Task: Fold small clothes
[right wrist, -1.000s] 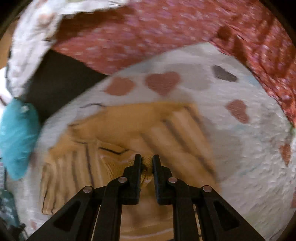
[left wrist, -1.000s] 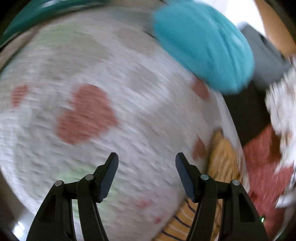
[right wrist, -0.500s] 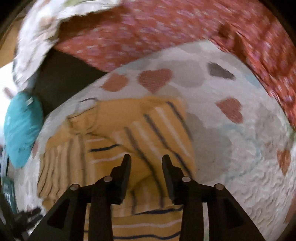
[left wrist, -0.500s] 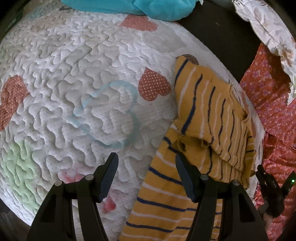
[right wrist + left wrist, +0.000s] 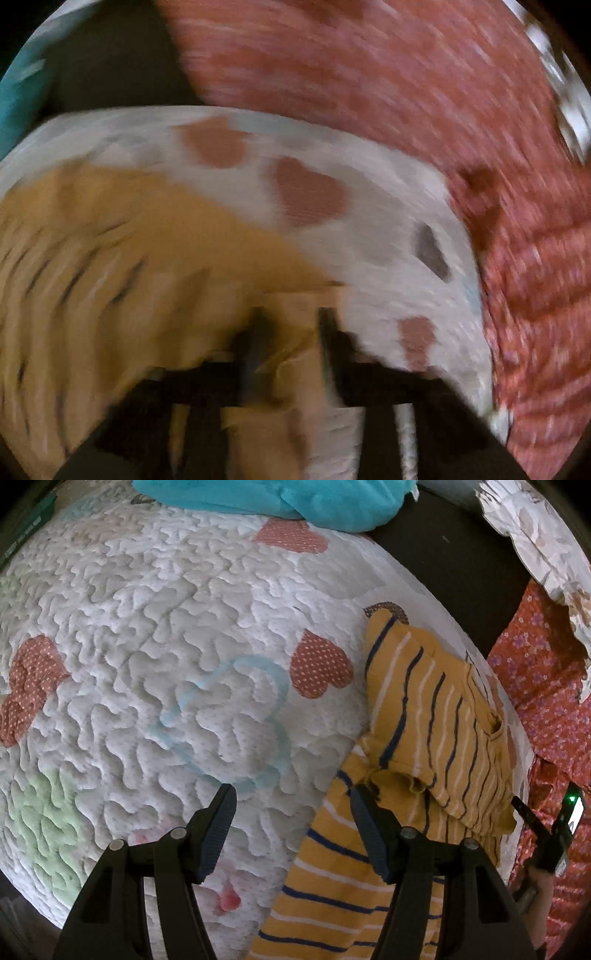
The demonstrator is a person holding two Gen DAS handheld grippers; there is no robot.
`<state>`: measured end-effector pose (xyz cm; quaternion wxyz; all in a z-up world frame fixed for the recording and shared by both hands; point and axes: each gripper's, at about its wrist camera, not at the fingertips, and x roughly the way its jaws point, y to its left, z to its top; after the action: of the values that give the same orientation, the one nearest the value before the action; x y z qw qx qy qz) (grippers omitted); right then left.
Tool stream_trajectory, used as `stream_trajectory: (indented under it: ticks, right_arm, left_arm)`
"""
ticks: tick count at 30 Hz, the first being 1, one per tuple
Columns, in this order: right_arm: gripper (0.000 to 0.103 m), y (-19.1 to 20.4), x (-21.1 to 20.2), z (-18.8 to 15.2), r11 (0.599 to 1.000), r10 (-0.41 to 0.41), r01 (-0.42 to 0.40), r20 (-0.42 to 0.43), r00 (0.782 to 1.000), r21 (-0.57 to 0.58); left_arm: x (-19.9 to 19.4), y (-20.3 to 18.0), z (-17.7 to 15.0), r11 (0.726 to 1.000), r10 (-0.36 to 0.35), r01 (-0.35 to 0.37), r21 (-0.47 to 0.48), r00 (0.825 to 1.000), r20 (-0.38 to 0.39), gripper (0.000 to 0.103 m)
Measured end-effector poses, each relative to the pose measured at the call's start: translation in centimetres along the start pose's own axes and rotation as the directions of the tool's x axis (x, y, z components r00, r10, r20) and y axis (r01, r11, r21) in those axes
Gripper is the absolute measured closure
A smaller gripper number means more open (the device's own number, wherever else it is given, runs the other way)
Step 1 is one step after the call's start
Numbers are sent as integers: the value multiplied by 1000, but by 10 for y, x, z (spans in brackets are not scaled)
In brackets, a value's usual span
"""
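A small yellow garment with navy and white stripes (image 5: 424, 746) lies partly folded on a white quilted mat with hearts (image 5: 177, 635); one flap is laid over its body. My left gripper (image 5: 291, 823) is open and empty just above the mat, its right finger at the garment's left edge. In the blurred right wrist view the garment (image 5: 129, 258) fills the left side. My right gripper (image 5: 291, 332) is open above the garment's right edge, holding nothing. It also shows at the left wrist view's right edge (image 5: 546, 830).
A turquoise cloth (image 5: 280, 494) lies at the mat's far edge. A red flowered fabric (image 5: 546, 686) and a white patterned cloth (image 5: 535, 524) lie to the right, beyond a dark strip (image 5: 450, 561). The red fabric (image 5: 406, 81) also spans the right wrist view.
My right gripper let go of the yellow garment, opened and swung right. My left gripper swung toward the garment and now holds near its left edge, still open.
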<state>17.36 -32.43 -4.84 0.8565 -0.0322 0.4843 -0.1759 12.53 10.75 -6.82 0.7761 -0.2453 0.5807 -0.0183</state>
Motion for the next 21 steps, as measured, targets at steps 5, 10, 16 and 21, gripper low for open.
stream_trajectory:
  ticks: [5,10,16,21]
  right_arm:
    - [42,-59,4,-14,953,86,-81,-3,996,293]
    - [42,-77,-17,-81,918,258,-244,-4,966,312]
    - [41,-77,-40,-199,775,550,-481,-63,833,410]
    - [41,-76,-71,-267,715,611,-550,-3,792,431]
  left_arm:
    - [-2,8,0,1000,6,-6,2,1000,-19,40]
    - [-1,17,-10,999,-22,26,43,996,-84,40]
    - [0,29,-39,991,-110,121,65,982,-153,40]
    - [-11,45,-77,980,-193,197,18,971,-143,40]
